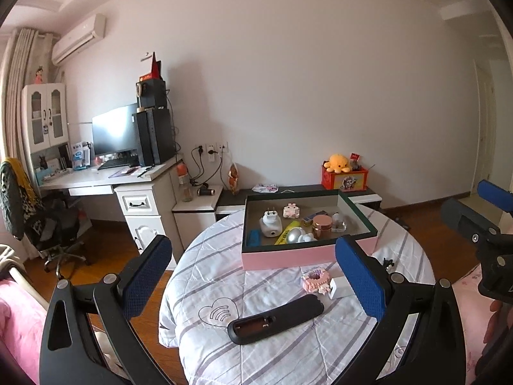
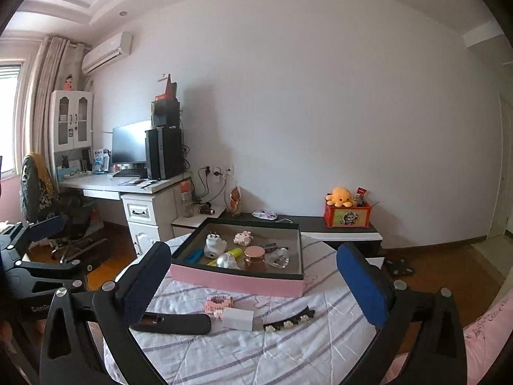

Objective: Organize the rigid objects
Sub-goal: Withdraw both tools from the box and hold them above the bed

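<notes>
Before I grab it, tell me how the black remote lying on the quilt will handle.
The black remote looks like rigid plastic, so it probably won't flex. Its battery bay shows open and seemingly empty, so it is likely light. It is long and lies flat on the soft quilt; a grip near one end may let it pivot.

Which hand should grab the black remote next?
Probably the left. The remote lies centred between the left gripper's open fingers, while it sits off beside the right gripper's left finger.

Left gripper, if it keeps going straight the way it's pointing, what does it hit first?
Probably the pink box: the open left gripper points at its near wall, passing above the black remote. Depth is uncertain.
</notes>
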